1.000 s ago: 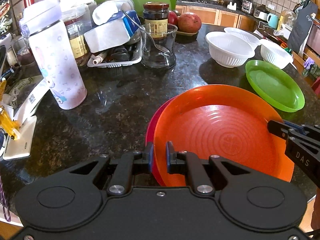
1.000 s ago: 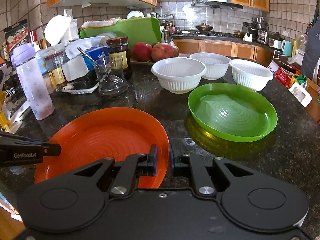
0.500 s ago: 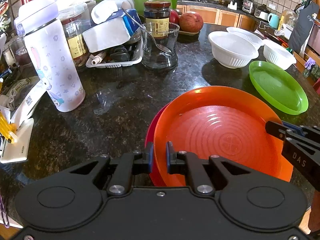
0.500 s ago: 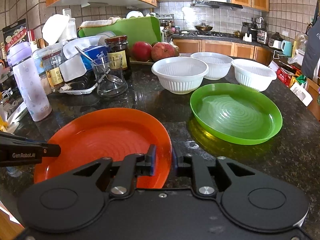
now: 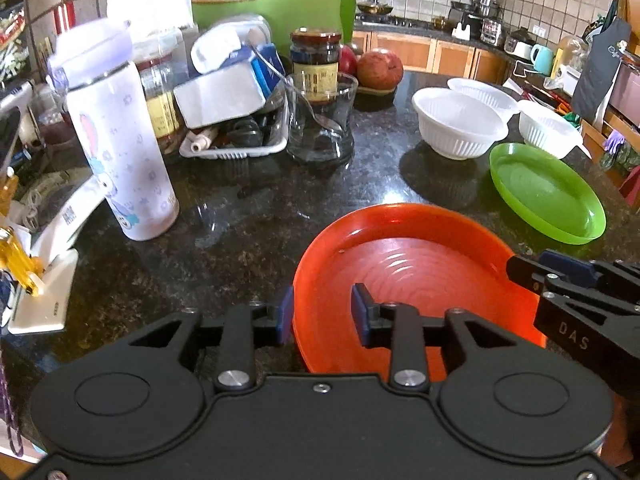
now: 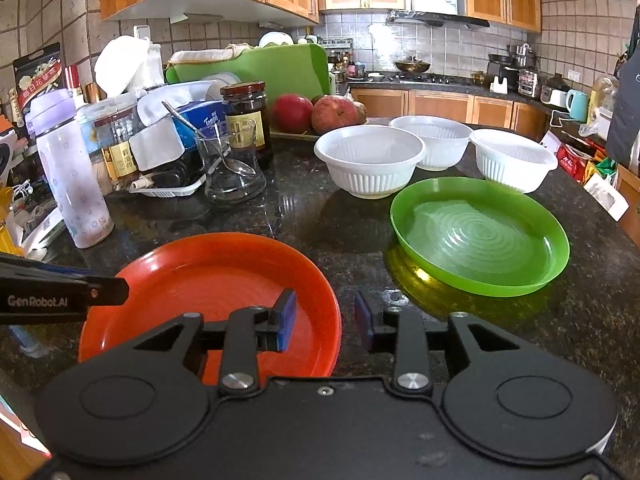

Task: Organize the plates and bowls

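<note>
Black, blue-padded left gripper (image 5: 322, 314) parted, jaws just opened, straddling the near-left rim of the orange plate (image 5: 420, 276) without pressing it; black right gripper (image 6: 325, 320) likewise just spread, straddling the plate's near-right rim, one pad over the plate and the other over the stone, no pad gripping; orange plate lying flat on the dark speckled granite countertop (image 6: 316, 216), between both tools; whether another plate sits beneath, impossible to tell; farther right, well apart from the orange one, a green plate (image 6: 480, 236) flat on the stone; just behind that, three white ribbed bowls: nearest bowl (image 6: 370, 160), middle bowl (image 6: 434, 140), right bowl (image 6: 514, 158), side by side, upright; left of centre, a glass cup (image 6: 232, 164) with a spoon, a dark jar (image 6: 246, 116) behind, a lilac-lidded bottle (image 6: 70, 172) upright near the left edge; red apples (image 6: 316, 114) behind the bowls, before a green board (image 6: 256, 70).
</note>
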Available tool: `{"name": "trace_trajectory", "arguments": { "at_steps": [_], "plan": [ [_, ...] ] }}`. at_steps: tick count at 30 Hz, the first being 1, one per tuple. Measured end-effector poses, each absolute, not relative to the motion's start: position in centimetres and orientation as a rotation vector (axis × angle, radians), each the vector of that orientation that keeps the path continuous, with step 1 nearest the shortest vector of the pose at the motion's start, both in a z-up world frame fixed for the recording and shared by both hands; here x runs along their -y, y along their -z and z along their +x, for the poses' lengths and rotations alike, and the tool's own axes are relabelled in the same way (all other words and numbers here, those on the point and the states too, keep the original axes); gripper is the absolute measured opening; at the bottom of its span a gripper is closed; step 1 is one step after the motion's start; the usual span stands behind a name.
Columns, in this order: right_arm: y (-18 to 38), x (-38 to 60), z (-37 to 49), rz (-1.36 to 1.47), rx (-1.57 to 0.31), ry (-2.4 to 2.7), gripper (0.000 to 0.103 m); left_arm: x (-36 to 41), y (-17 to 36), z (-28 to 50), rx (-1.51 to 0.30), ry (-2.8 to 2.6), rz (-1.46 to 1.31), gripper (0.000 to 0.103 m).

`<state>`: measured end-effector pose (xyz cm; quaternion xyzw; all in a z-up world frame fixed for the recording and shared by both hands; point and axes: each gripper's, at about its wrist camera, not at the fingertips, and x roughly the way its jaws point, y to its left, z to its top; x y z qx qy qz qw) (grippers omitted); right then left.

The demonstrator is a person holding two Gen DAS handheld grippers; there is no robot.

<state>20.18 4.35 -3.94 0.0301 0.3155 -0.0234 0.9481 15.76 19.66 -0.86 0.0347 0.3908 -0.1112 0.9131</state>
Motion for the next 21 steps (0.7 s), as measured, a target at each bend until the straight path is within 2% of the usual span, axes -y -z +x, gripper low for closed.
{"name": "trace_trajectory", "arguments": {
  "at_steps": [6, 10, 14, 17, 21],
  "plan": [
    [3.7, -4.1, 19.8, 0.067, -0.627, 0.064, 0.035, -19.4, 0.7, 15.6, -0.799, 0.238, 0.079, 0.043],
    [3.5, -3.5, 19.1, 0.068, -0.608, 0.095, 0.042, -18.9, 0.8, 15.7, -0.81, 0.256, 0.081, 0.049],
    [3.0, -2.2, 17.9, 0.078, -0.555, 0.146, 0.052, -18.0, 0.7, 15.6, -0.808, 0.291, 0.085, 0.05],
    [2.5, -0.8, 17.0, 0.079, -0.513, 0.196, 0.056, -16.9, 0.5, 15.5, -0.807, 0.314, 0.088, 0.059],
    [1.9, 1.5, 16.2, 0.071, -0.463, 0.251, 0.062, -15.2, 0.2, 15.5, -0.806, 0.332, 0.081, 0.062]
  ]
}}
